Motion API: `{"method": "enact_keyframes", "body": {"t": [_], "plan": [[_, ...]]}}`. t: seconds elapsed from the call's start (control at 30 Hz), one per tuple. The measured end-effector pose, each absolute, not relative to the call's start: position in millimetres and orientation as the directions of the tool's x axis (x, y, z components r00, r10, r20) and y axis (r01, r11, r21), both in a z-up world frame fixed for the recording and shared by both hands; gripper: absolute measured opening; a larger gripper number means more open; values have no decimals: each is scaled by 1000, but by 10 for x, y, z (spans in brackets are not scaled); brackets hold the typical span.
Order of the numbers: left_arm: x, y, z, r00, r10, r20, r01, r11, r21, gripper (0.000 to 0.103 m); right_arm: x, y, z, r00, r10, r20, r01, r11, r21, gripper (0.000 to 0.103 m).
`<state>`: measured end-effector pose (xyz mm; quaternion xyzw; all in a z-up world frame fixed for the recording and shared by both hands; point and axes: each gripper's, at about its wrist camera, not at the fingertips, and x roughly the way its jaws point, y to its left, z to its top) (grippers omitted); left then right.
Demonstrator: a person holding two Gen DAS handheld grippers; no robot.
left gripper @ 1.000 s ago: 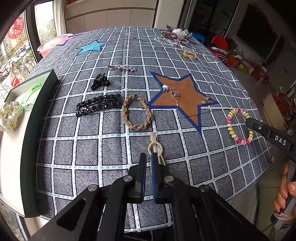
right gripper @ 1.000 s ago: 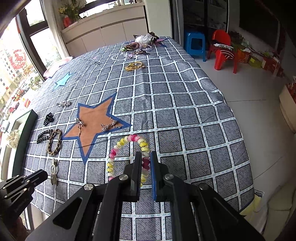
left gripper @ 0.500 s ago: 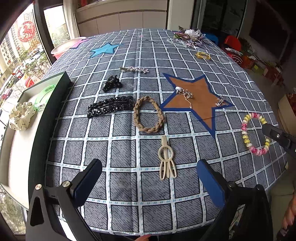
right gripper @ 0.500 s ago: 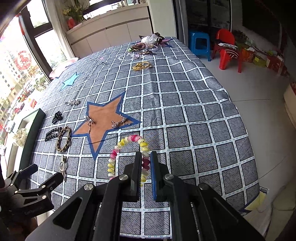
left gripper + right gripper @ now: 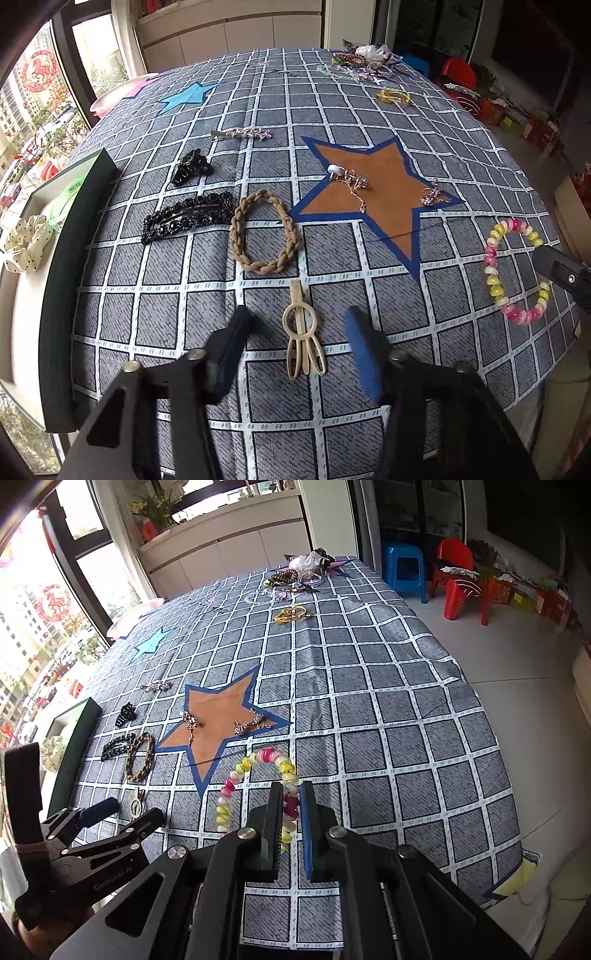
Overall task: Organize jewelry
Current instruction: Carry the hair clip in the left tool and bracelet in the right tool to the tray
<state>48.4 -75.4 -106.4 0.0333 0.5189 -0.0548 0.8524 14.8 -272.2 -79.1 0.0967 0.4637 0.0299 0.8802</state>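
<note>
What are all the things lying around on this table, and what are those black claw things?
Cream hair clip: one, beige, near table edge, between the left gripper's open fingers.
Braided hair tie: one, tan, beyond the clip.
Beaded snap clip: one, black, left of the hair tie.
Claw clip: one, black, farther back.
Rhinestone clip: one, silver, farther still.
Chain pieces: two, silver, on the brown star.
Spiral bracelet: one, pink, yellow and white, near right edge.
Yellow hair ties: small bunch, far side.
Mixed pile: several, far end.
Tray: one, dark-rimmed, left; holds a dotted scrunchie.
Left gripper: black, open.
Right gripper: black, closed on the bracelet.
</note>
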Motion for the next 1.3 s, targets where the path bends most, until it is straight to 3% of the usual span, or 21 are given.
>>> {"method": "enact_keyframes", "body": {"t": [0.03, 0.23, 0.67, 1.3], "plan": [[481, -750, -1056, 455, -70, -888, 137, 991, -8, 27, 149, -2720, -783, 570, 143, -809, 37, 979, 199, 9], [437, -589, -1003, 446, -158, -881, 146, 984, -102, 27, 138, -2647, -722, 576, 156, -802, 21, 978, 206, 9], [289, -113, -549, 527, -194, -828, 162, 979, -126, 27, 219, -2230, -502, 575, 224, -787, -63, 971, 230, 9], [211, 1550, -263, 618, -55, -784, -41, 994, -102, 27, 561, -375, -158, 518, 381, -766, -373, 906, 198, 9]]}}
